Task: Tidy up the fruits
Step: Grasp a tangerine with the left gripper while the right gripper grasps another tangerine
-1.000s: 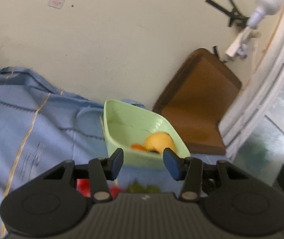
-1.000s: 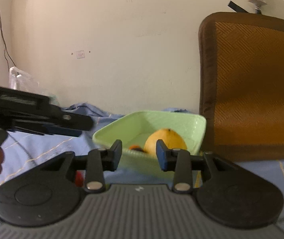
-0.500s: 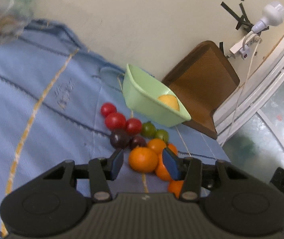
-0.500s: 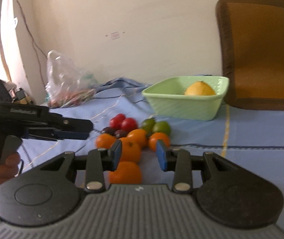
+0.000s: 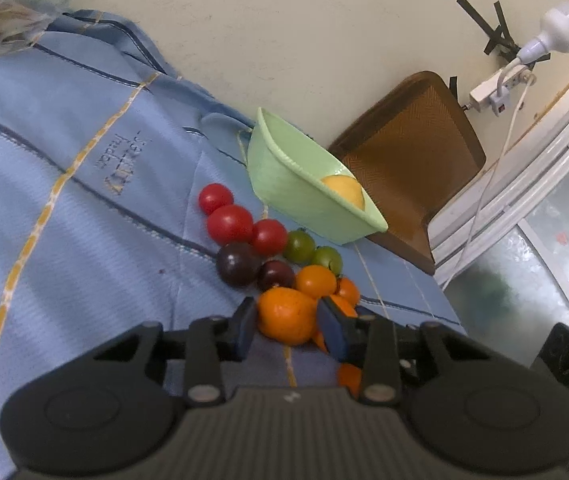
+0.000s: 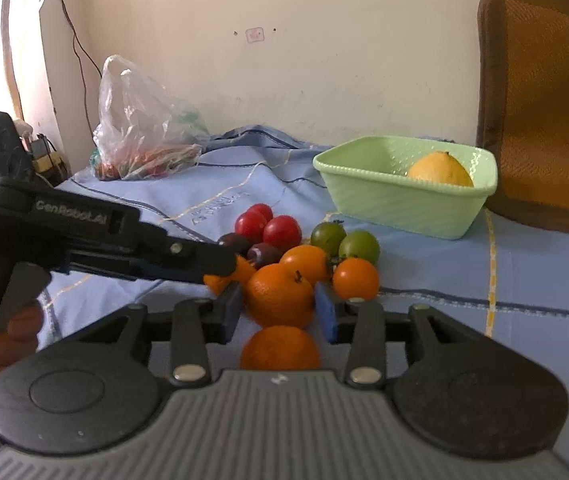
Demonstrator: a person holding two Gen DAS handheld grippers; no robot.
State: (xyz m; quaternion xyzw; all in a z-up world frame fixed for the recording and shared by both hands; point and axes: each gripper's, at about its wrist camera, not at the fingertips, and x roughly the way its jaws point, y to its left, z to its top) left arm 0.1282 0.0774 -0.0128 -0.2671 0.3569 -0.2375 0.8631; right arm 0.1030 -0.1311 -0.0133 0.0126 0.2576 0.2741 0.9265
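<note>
Your left gripper [image 5: 286, 326] has one orange [image 5: 287, 315] of the fruit cluster between its blue pads, and its jaws are closing on it. The left wrist view shows both pads at the flanks of the fruit; firm pressure cannot be confirmed there, so treat the grasp as forming, not complete. The orange is near round, with no long axis to align to. It rests on the blue cloth [image 5: 84, 240] directly ahead of the pads.

The green basket [image 5: 296, 196] lies beyond the cluster, ahead and slightly right in the left wrist view, with one yellow fruit [image 5: 344, 190] inside. The tomatoes and plums stand between the gripped orange and the basket, so the carry must probably pass over them.

Your right gripper [image 6: 280, 312] frames another orange [image 6: 280, 294] in a narrow gap. Its pads stand just beside the fruit; contact is not clearly visible. A further orange [image 6: 280, 348] lies nearer, under the jaws.

The right wrist view shows what the left cannot: the left gripper [image 6: 220, 266] from the side, its tip at the near left edge of the cluster, and the basket [image 6: 400, 200] upright by the wall. Both hands are near the pile; the left is the one already engaged.

The left wrist view alone shows the pad alignment on its orange.
</note>
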